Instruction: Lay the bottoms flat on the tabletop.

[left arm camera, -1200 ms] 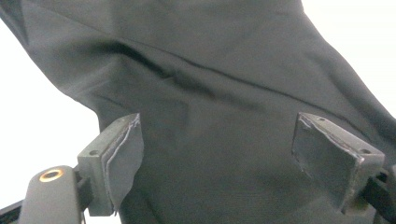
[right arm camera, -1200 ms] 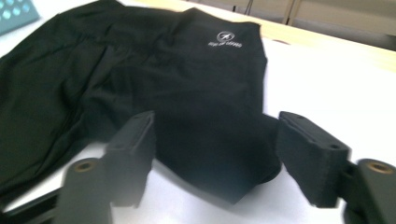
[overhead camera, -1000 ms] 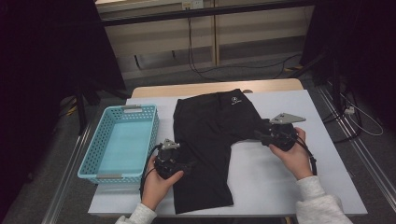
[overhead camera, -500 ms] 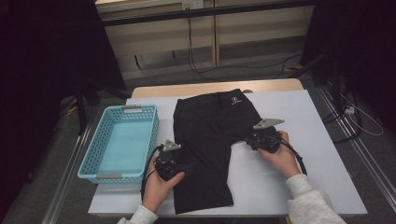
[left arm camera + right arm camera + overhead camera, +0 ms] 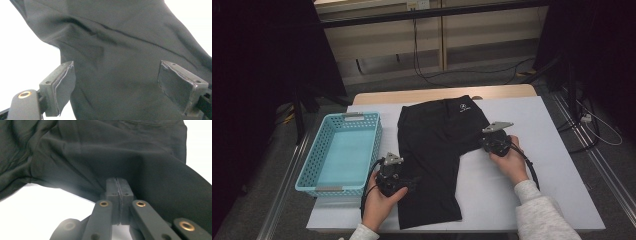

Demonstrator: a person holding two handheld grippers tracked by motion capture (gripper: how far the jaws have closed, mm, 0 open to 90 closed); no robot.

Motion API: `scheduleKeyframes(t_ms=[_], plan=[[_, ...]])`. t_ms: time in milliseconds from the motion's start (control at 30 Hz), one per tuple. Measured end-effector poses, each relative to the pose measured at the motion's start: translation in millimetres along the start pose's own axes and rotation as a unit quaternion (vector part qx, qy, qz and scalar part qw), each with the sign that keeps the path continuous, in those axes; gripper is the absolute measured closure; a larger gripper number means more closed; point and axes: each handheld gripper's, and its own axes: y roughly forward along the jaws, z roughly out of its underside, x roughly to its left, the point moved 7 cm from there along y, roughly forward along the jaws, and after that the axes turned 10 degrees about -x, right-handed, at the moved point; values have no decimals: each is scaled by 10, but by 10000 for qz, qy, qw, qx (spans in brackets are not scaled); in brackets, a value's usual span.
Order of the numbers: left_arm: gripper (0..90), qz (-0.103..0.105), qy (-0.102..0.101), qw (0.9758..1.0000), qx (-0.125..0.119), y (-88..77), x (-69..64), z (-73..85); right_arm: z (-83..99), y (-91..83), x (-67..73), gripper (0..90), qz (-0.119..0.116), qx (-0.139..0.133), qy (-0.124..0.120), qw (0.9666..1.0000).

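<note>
A small white logo sits on the black shorts (image 5: 437, 145), too small to read.

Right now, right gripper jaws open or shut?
Shut. The right gripper has just been closing, and its pads now meet with no gap at the edge of the black shorts; whether cloth is pinched, cannot tell.

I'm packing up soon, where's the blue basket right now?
In the high view the blue basket sits at the table's left edge, beside the black shorts.
</note>
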Motion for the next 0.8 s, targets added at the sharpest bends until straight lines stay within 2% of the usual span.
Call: scheduleKeyframes(t_ms=[167, 400, 533, 667, 733, 800], plan=[[153, -11, 27, 10000, -47, -13, 8, -15, -99, -159, -40, 900, -40, -204, 156, 9997], [153, -5, -5, 10000, -60, -14, 3, -28, -330, -450, 42, 900, -231, -495, 41, 9985], [153, -3, -4, 10000, -29, -2, 8, -20, -467, -497, 37, 900, -219, -682, 56, 9974], [153, -4, -17, 10000, -29, 0, 5, -14, -351, -380, 67, 900, -356, -468, 60, 9983], [153, 6, 8, 10000, -23, -13, 12, -16, -256, -321, 102, 859, -401, -356, 139, 9985], [153, -14, -27, 10000, -62, -19, 14, -18, -163, -278, 148, 780, -464, -169, 181, 9986]])
